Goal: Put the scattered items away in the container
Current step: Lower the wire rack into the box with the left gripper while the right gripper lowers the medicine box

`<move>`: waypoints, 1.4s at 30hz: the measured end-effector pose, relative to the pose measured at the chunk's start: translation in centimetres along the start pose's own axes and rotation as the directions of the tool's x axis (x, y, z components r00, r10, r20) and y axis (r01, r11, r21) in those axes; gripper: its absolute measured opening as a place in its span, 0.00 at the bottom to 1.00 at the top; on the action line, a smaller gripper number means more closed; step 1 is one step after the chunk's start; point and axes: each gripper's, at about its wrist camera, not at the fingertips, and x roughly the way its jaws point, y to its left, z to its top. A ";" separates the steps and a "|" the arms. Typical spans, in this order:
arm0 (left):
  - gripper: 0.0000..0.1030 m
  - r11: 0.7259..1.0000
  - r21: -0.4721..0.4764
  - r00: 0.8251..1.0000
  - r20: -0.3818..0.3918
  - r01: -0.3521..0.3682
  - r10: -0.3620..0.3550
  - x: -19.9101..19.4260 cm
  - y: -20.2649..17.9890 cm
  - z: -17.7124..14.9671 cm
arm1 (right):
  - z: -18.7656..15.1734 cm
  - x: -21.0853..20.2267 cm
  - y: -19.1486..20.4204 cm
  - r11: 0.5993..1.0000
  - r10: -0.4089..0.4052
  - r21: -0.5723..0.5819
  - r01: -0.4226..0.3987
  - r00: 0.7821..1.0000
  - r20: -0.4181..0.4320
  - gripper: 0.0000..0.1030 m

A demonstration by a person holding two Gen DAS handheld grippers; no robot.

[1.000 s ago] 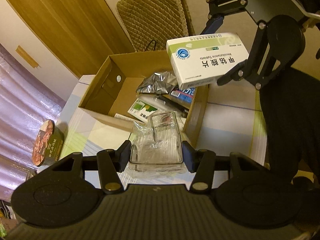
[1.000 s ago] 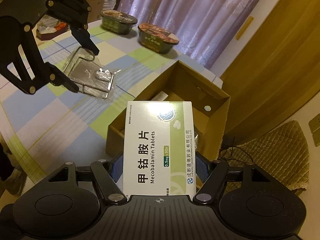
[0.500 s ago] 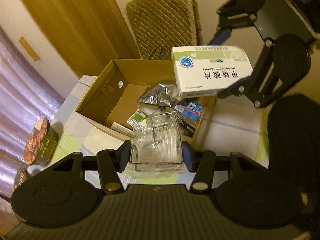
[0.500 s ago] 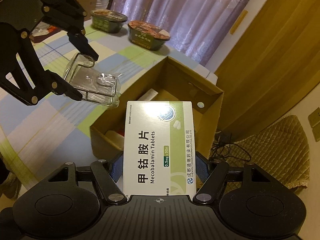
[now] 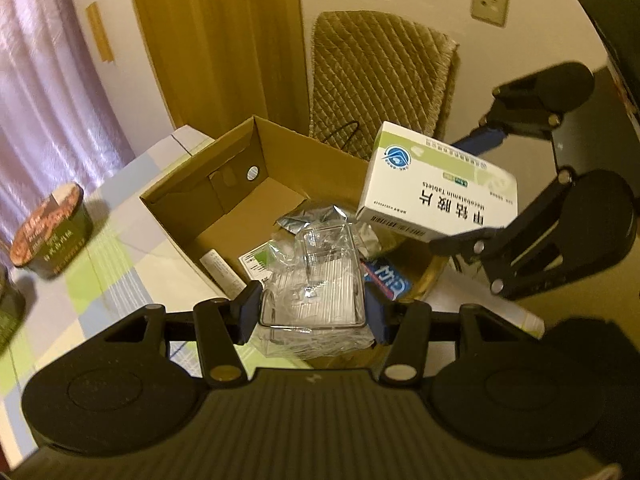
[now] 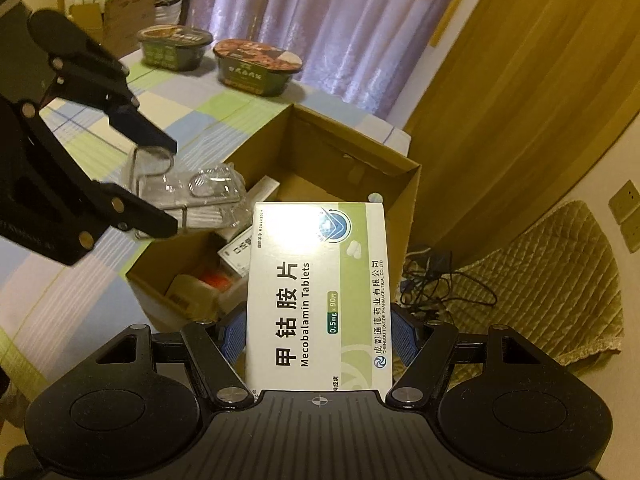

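An open cardboard box (image 5: 188, 196) (image 6: 408, 184) stands at the table's corner with medicine packs and a silver foil pouch (image 5: 308, 216) inside. My left gripper (image 5: 312, 312) is shut on a clear plastic tray (image 5: 316, 284) (image 6: 188, 196), held over the box's near edge. My right gripper (image 6: 318, 334) is shut on a white and green tablet box (image 6: 320, 292) (image 5: 436, 196), held above the right side of the cardboard box. The two grippers hover close together over the cardboard box.
Two instant noodle bowls (image 6: 256, 64) (image 6: 176, 48) stand on the checked tablecloth (image 6: 80, 280) near purple curtains. A quilted chair cushion (image 5: 380, 84) and cables (image 6: 436, 280) lie beyond the table edge by the wooden door.
Both grippers have moved in over the cardboard box with their loads. The clear tray now hangs over the box's near wall, and the tablet box has come lower.
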 end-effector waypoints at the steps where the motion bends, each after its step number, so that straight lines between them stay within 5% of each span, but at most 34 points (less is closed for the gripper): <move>1: 0.47 1.000 -0.015 1.000 0.002 0.002 -0.002 0.2 0.0 0.1 | 0.0 0.1 -0.1 1.000 0.002 0.002 -0.002 1.000 0.000 0.71; 42: 0.47 0.972 -0.233 1.000 0.000 -0.013 0.013 5.4 3.2 0.7 | 1.6 4.7 -3.4 0.997 0.015 0.082 -0.013 1.000 -0.019 0.71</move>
